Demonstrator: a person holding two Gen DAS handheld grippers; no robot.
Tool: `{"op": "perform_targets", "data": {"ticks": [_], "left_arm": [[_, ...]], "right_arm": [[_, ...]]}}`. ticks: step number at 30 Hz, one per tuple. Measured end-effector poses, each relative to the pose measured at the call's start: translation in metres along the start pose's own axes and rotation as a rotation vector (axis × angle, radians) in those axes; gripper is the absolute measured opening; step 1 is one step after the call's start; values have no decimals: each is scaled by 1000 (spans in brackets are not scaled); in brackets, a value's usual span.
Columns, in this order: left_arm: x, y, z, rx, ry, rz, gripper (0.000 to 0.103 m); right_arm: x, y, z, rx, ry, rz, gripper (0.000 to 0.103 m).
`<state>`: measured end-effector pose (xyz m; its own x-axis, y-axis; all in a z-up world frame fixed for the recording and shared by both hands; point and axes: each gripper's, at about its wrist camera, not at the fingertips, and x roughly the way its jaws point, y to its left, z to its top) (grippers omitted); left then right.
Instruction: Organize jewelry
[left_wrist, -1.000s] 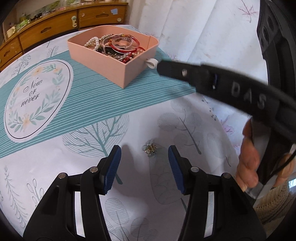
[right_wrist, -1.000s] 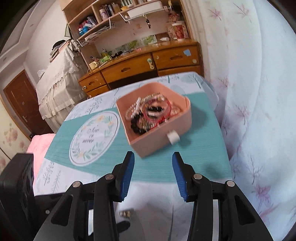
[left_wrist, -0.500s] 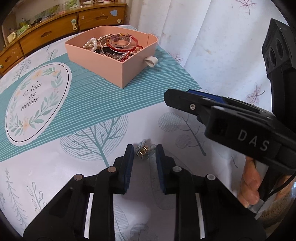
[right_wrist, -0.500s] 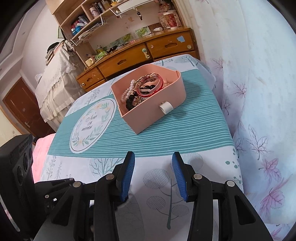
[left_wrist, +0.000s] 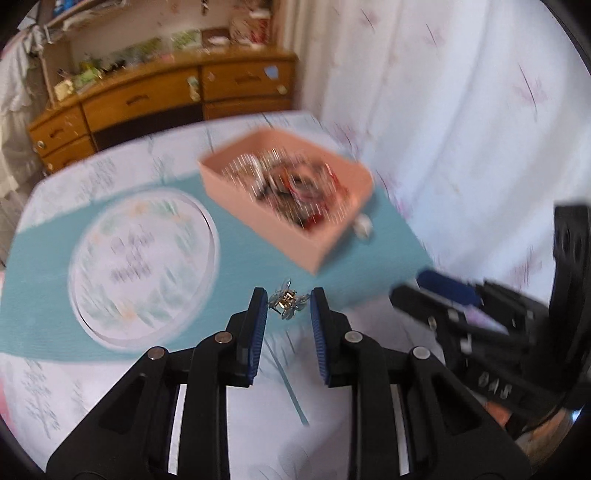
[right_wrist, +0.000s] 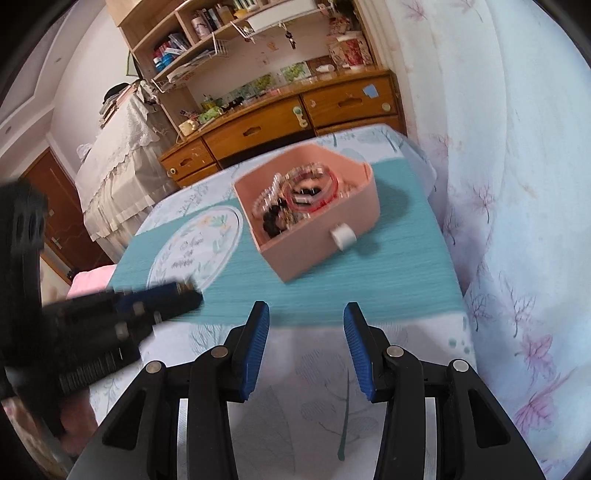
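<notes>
My left gripper (left_wrist: 289, 303) is shut on a small silver and gold jewelry piece (left_wrist: 287, 298) and holds it above the table, short of the pink box (left_wrist: 258, 216). The pink box (right_wrist: 325, 236) is full of bracelets and beads and has a white knob (right_wrist: 342, 236) on its front. My right gripper (right_wrist: 306, 332) is open and empty, above the tablecloth in front of the box. The left gripper (right_wrist: 173, 295) also shows at the left of the right wrist view, and the right gripper (left_wrist: 443, 295) shows at the right of the left wrist view.
The table has a white leaf-print cloth with a teal runner (right_wrist: 369, 288) and a round printed emblem (left_wrist: 144, 266). A wooden dresser (right_wrist: 295, 118) and shelves stand beyond the table. A floral curtain (right_wrist: 517, 184) hangs along the right edge.
My left gripper closed on the jewelry piece, lifted it off the cloth and moved toward the pink box. The right gripper drew back from the box and stayed open.
</notes>
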<state>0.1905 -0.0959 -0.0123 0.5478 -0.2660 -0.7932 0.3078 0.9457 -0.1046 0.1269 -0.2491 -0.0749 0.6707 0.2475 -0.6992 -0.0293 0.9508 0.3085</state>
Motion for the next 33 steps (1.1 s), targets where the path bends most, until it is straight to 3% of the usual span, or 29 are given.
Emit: {"op": "perform_targets", "data": {"ticks": [8, 11, 14, 17, 21, 33], "left_arm": [[-12, 3, 77, -15, -111, 28, 21], [4, 2, 97, -26, -95, 43, 21], [30, 3, 107, -53, -20, 30, 22], [51, 5, 106, -85, 39, 1, 28], [54, 9, 90, -96, 45, 2, 41], [-2, 32, 48, -113, -31, 62, 52]], "right_arm": [[-19, 13, 65, -5, -92, -55, 43], [-18, 17, 86, -12, -108, -77, 43], [-12, 20, 96, -10, -106, -88, 43], [-5, 21, 97, -6, -93, -108, 43], [-2, 18, 89, 16, -79, -100, 43], [-30, 42, 50, -18, -84, -100, 43]]}}
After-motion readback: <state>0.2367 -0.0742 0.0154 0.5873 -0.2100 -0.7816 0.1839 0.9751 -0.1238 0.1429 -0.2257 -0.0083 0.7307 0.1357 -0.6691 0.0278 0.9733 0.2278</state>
